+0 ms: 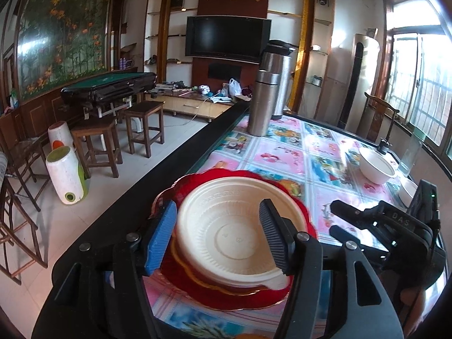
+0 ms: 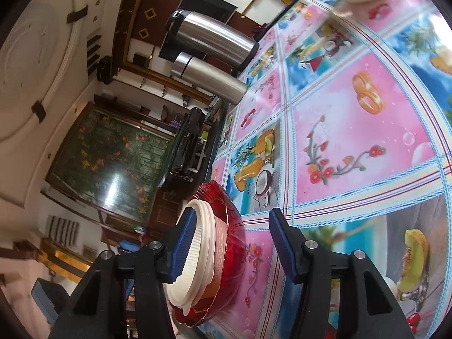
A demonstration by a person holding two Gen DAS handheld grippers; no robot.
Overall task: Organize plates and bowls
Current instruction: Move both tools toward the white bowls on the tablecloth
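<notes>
L wrist view: left tool [image 1: 217, 234] wide open, nothing gripped, pads either side of cream disposable bowl [image 1: 228, 231], no visible squeeze. Bowl nested on a cream plate, itself on red scalloped plate [image 1: 293, 197], whole stack at near-left corner of desk [image 1: 288, 152] w/ fruit-print cover. Second white bowl [image 1: 375, 166] well apart, far right; another white rim just beyond right tool [image 1: 339, 220], too cropped to name. Two steel flasks [image 1: 268, 90] at far edge.

Handling, by look: bowl prob. thin moulded pulp/foam, v. light, flexes if pinched hard, so grip rim lightly, one finger inside, one outside. Red plate looks glassy plastic, stiff, glossy, prob. slippery; take at scalloped edge, not across the face.

R wrist view (rolled sideways): right tool [image 2: 228, 243] also spread wide, holding nothing. Blue pad [image 2: 183, 243] just beside ribbed wall of bowl [image 2: 197, 243]; contact unclear. Other finger over bare desk cover [image 2: 353, 118]. Red plate [image 2: 231, 243] flat on desk under stack. Stack rim edges seen here = easiest purchase. Risk: nested pieces lifting together, or top bowl skating off gloss.
</notes>
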